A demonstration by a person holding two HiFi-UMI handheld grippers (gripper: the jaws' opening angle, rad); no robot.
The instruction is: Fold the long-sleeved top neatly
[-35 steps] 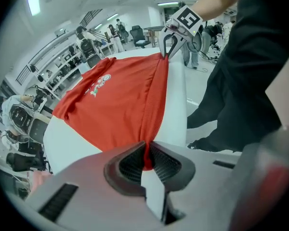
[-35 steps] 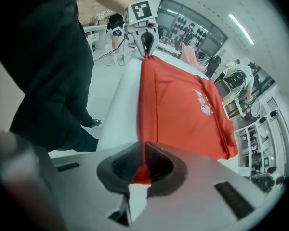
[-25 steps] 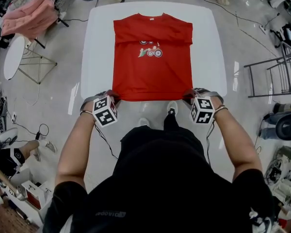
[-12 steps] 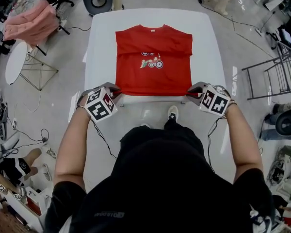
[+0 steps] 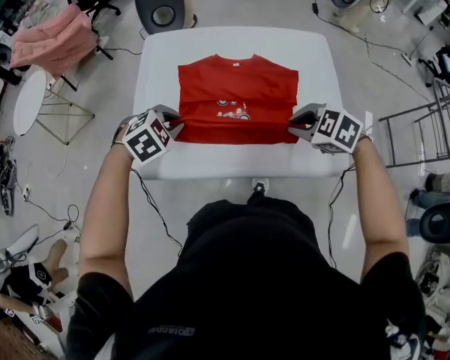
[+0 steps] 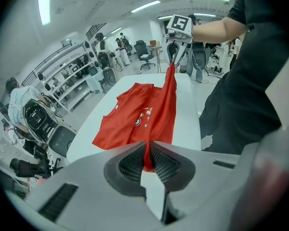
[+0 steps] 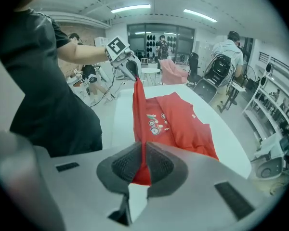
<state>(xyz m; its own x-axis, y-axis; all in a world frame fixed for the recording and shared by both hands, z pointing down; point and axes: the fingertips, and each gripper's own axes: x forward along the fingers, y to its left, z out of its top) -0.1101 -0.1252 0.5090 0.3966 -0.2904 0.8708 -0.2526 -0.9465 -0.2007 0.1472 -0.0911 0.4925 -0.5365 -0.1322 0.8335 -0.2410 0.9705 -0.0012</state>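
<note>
While the left gripper (image 5: 173, 130) and right gripper (image 5: 295, 126) each pinch a near hem corner of the red top (image 5: 237, 96), raised off the table (image 5: 232, 165), one hand outrunning the other would skew the fold.

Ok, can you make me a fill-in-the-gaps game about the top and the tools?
The top is coloured ____. It lies on a ____ table. ____ tools pinch its near edge: the left tool and the right tool. The cloth draped off to the table's side is ____.
Missing words: red, white, two, pink.
</note>
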